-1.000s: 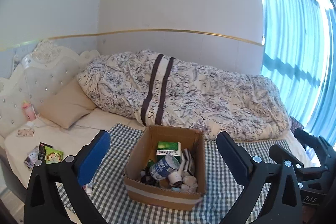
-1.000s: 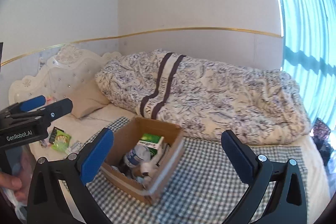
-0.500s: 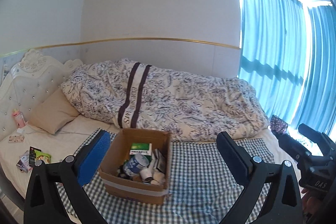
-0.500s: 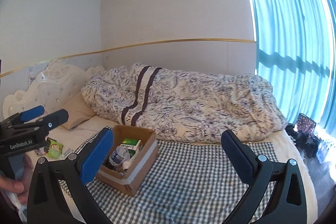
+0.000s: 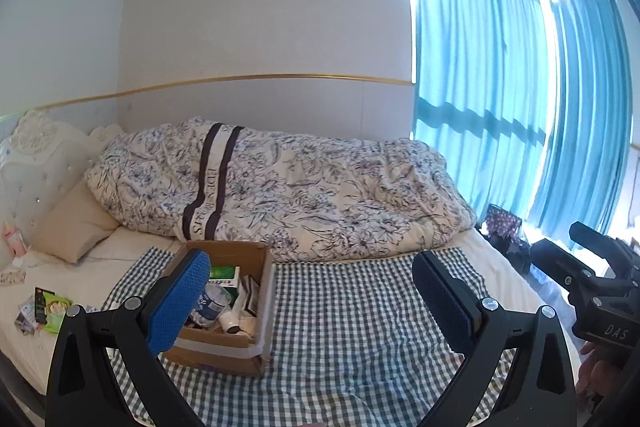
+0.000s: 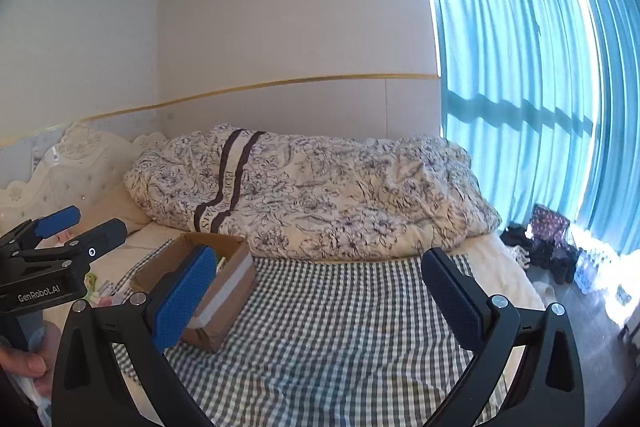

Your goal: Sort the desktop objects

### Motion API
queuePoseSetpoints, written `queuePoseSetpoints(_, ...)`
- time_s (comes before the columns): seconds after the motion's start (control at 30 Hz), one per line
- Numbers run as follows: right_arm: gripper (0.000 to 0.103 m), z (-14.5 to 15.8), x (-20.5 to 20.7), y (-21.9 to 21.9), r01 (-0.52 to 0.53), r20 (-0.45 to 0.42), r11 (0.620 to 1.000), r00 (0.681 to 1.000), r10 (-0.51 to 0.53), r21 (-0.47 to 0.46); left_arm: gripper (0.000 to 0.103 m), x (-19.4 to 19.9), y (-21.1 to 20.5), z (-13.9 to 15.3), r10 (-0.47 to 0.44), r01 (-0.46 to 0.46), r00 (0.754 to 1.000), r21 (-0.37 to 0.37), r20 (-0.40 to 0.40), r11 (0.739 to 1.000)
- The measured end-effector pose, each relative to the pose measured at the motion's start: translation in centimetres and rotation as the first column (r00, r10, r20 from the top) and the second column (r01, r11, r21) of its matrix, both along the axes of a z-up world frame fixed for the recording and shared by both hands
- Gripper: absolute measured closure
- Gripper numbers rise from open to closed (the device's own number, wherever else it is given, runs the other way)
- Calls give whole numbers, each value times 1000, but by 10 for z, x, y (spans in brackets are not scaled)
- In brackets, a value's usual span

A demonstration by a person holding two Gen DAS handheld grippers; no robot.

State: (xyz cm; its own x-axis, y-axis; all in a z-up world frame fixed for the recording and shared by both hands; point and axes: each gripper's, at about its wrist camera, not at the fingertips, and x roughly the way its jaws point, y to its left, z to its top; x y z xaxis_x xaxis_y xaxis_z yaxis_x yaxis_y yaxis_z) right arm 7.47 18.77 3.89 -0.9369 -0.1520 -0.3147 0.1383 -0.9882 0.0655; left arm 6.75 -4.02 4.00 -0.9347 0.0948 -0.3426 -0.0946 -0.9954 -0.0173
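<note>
Blue textured pads faced each other on both grippers, jaws spread wide and empty. Left gripper (image 5: 310,297) and right gripper (image 6: 318,293) were held level above the bed's checked cloth (image 5: 360,315). Brown cardboard box (image 5: 224,339), taped along its rim, sat on the cloth's left part, holding 1 bottle and small packets.

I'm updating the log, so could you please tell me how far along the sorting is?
Done: several items already sit in the cardboard box. In hand: nothing; the left gripper and right gripper are both open. Left: packets lie loose on the mattress, off the checked cloth.
</note>
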Motion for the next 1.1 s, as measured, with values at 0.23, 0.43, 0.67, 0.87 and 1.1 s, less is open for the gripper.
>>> queuePoseSetpoints(0.23,0,-10,5,30,50,31,999,998,-50,-17,0,1,23,-8,-52,52,998,27,21,998)
queuePoseSetpoints(0.43,0,-12,5,40,56,42,998,998,-54,-32,0,1,26,-10,-64,63,998,42,29,997)
queuePoseSetpoints(0.67,0,-13,7,34,53,42,999,998,-53,-6,0,-1,24,-11,-89,86,995,72,41,994)
queuePoseSetpoints(0.87,0,-14,6,33,51,45,999,998,-51,-2,0,-1,21,-13,-66,64,997,68,38,996)
queuePoseSetpoints(1.1,0,-15,6,33,53,45,999,998,-53,-1,0,-3,20,-15,-56,53,998,60,42,997)
